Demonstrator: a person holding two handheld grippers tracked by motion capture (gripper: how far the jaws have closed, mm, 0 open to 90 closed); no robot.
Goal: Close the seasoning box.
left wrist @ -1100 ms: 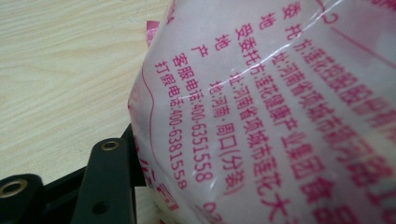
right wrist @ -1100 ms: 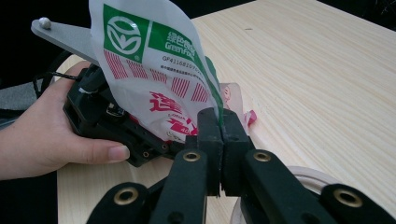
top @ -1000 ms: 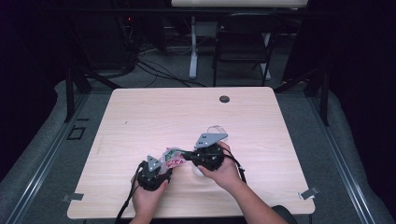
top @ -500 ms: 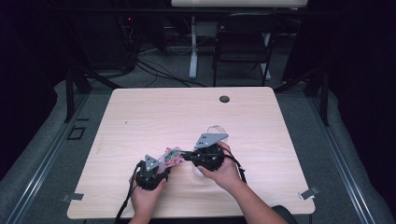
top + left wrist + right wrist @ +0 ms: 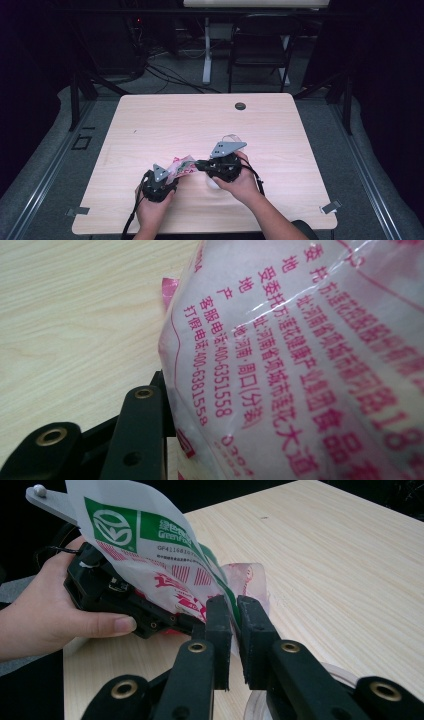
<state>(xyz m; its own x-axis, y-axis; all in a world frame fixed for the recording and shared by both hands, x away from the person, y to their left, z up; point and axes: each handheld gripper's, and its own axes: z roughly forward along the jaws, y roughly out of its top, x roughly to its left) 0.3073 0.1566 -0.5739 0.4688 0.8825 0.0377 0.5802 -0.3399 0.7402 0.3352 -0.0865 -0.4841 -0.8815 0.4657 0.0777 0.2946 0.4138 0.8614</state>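
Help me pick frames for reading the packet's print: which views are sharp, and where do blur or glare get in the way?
Left gripper view: the packet sits very close, its pink print readable mid-frame but soft toward the lower right, with glare streaks on the film. Right gripper view: the green logo is crisp; the hand and the near jaws look slightly soft. High view: even light on the table, dark surroundings, packet too small to read.

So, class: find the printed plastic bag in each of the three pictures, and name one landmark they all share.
High view: the printed plastic bag sits low and centre-left, between the two tools.
Left gripper view: the bag covers the right and middle, pink print close up.
Right gripper view: the bag rises upper left, its edge between the right tool jaws.
Shared landmark: the light wooden table.
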